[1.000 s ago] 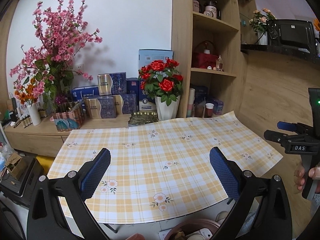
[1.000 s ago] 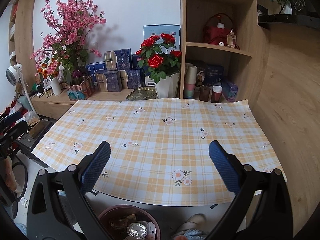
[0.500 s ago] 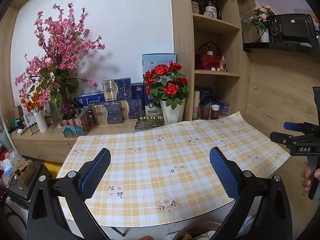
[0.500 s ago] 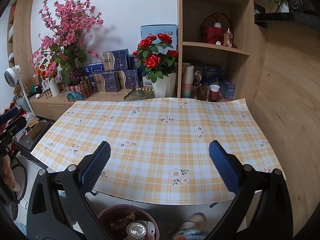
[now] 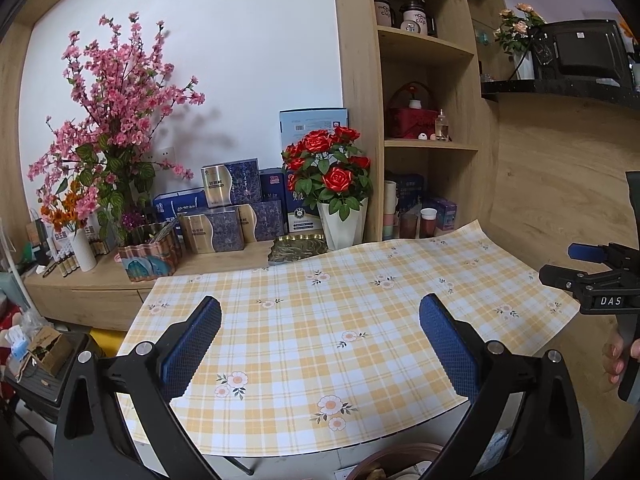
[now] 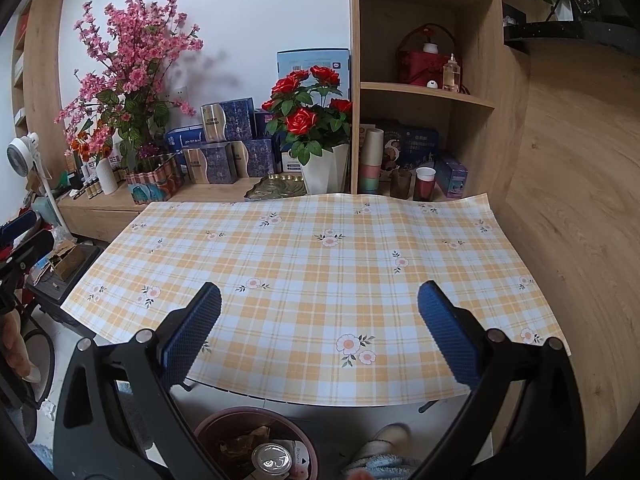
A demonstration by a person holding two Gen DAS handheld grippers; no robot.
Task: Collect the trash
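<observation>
Checked cloth (image 6: 320, 264) ahead of both tongs — bare of trash.
Bin (image 6: 256, 444) with can (image 6: 274, 458) just below right tongs (image 6: 320, 320) — nearer than left tongs (image 5: 320, 332); both wide open, empty.

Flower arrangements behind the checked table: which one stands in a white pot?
The red roses, next to the shelf unit. The pink blossoms farther left rise from a patterned tin instead.
</observation>
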